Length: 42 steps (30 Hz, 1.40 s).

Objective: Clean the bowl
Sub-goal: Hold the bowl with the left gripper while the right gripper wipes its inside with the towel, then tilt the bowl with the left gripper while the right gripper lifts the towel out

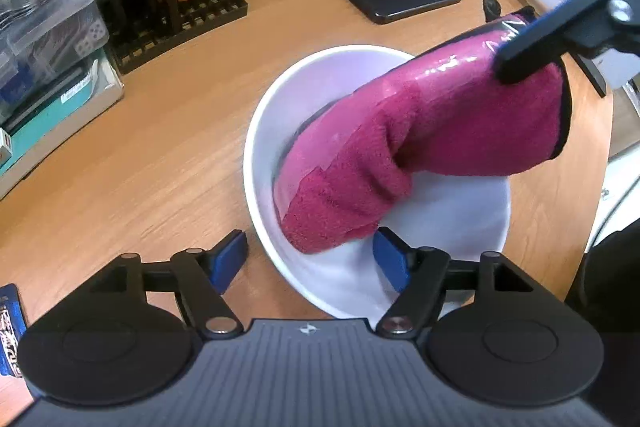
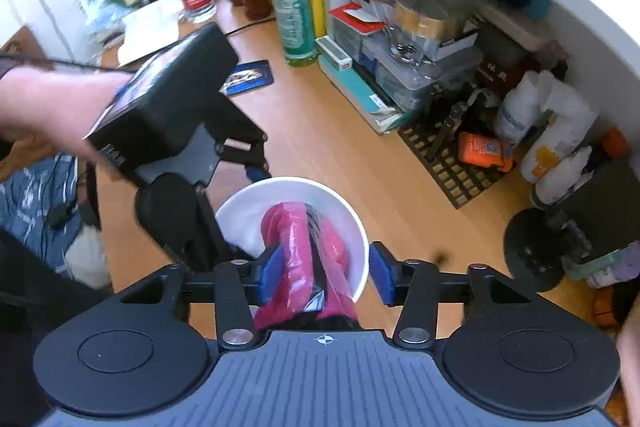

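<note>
Here the wooden desk (image 1: 140,155), crowded with bottles (image 2: 294,7), bears a white bowl (image 1: 280,99); both hand-held grippers gape, gripping nothing.

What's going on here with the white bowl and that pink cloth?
A person is wiping out a white bowl on a wooden desk, using two hand-held grippers. The magenta cloth hangs into the bowl between the right gripper fingers, which stand apart. The left gripper straddles the bowl's near rim, jaws open, one finger inside and one outside.
</note>
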{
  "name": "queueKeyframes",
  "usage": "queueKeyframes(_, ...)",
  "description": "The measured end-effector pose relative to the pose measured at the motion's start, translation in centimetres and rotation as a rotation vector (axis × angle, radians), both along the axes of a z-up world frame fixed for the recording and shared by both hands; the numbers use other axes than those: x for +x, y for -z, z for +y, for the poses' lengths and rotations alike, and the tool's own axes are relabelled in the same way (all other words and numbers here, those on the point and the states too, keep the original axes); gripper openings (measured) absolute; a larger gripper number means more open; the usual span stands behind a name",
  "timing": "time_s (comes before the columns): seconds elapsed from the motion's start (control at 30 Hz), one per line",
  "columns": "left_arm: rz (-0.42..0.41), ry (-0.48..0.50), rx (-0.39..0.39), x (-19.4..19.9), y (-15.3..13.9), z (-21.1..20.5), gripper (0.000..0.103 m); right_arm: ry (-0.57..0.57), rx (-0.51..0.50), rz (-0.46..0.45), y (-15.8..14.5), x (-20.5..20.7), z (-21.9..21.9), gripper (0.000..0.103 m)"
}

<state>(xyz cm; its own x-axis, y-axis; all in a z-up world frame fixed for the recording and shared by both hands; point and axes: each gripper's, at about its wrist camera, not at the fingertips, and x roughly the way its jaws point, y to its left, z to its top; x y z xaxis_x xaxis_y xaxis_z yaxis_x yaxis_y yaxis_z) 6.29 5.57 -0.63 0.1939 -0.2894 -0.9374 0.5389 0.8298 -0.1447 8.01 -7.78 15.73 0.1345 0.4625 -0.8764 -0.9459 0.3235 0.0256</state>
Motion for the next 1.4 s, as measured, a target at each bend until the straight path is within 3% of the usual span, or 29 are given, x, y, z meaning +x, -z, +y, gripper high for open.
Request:
queueKeyframes(0.17, 0.001, 0.018, 0.003, -0.1, 0.0, -0.4, 0.075, -0.081, -0.098, 0.006, 2.9, -1.5, 2.2, 0.049)
queueKeyframes(0.23, -0.001, 0.028, 0.004, -0.2, -0.1, -0.5, 0.075, -0.103, -0.115, -0.012, 4.2, -1.6, 2.7, 0.041)
queueKeyframes(0.27, 0.000, 0.032, 0.003, -0.2, -0.1, -0.6, 0.075, -0.120, -0.132, -0.035, 5.9, -1.3, 3.5, 0.031)
queueKeyframes(0.33, 0.002, 0.036, 0.000, -0.2, 0.0, -0.7, 0.075, -0.144, -0.150, -0.063, 7.7, -0.9, 4.5, 0.025)
queueKeyframes(0.4, 0.002, 0.027, -0.006, 0.0, 0.0, -0.7, 0.075, -0.213, -0.167, -0.166, 8.5, -1.7, 5.2, 0.022)
queueKeyframes(0.43, 0.002, 0.021, -0.009, 0.0, 0.0, -0.7, 0.075, -0.271, -0.167, -0.292, 8.5, -3.0, 5.4, 0.021)
queueKeyframes(0.53, -0.007, 0.017, -0.002, 0.1, 0.1, -0.7, 0.075, -0.237, -0.029, -0.488, 5.2, -4.5, 4.4, 0.020)
queueKeyframes(0.57, -0.011, 0.016, 0.001, 0.2, 0.1, -0.7, 0.075, -0.200, 0.005, -0.502, 4.2, -4.5, 4.0, 0.020)
queueKeyframes(0.63, -0.031, 0.023, 0.015, 0.0, -0.2, -0.6, 0.072, -0.047, 0.111, -0.503, 0.7, -3.5, 1.9, 0.021)
queueKeyframes(0.67, -0.055, 0.039, 0.033, -0.3, -0.6, -0.5, 0.064, -0.029, 0.121, -0.501, 0.4, -3.5, 1.6, 0.021)
queueKeyframes(0.7, -0.080, 0.055, 0.050, -0.7, -1.1, -0.4, 0.064, 0.006, 0.133, -0.489, -0.2, -3.2, 0.6, 0.021)
queueKeyframes(0.77, -0.145, 0.116, 0.047, -2.0, -2.8, 0.2, 0.074, 0.085, 0.140, -0.440, -1.0, -2.9, -2.4, 0.021)
queueKeyframes(0.93, -0.288, 0.465, 0.050, -6.0, -6.4, 0.4, 0.080, 0.146, 0.072, -0.307, 2.3, -3.8, -6.5, 0.021)
queueKeyframes(1.0, -0.332, 0.688, 0.116, -7.5, -6.3, -0.7, 0.080, 0.168, 0.058, -0.269, 3.6, -4.4, -7.3, 0.021)
queueKeyframes(1.03, -0.351, 0.753, 0.149, -7.8, -6.0, -1.1, 0.080, 0.186, 0.054, -0.235, 4.4, -4.6, -7.8, 0.021)
queueKeyframes(1.1, -0.381, 0.876, 0.240, -8.3, -4.6, -2.4, 0.080, 0.197, 0.053, -0.215, 5.2, -5.0, -8.0, 0.021)
queueKeyframes(1.2, -0.364, 0.961, 0.355, -7.9, -1.8, -4.2, 0.079, 0.200, 0.067, -0.205, 6.0, -5.2, -8.0, 0.021)
queueKeyframes(1.33, -0.299, 0.959, 0.408, -6.9, 0.3, -5.4, 0.053, 0.182, 0.065, -0.219, 6.0, -5.3, -7.9, 0.021)
queueKeyframes(1.37, -0.285, 0.938, 0.395, -6.5, 0.3, -5.4, 0.039, 0.175, 0.056, -0.229, 6.2, -5.1, -7.7, 0.021)
queueKeyframes(1.4, -0.274, 0.906, 0.381, -6.2, 0.1, -5.5, 0.039, 0.168, 0.046, -0.240, 6.3, -5.0, -7.5, 0.022)
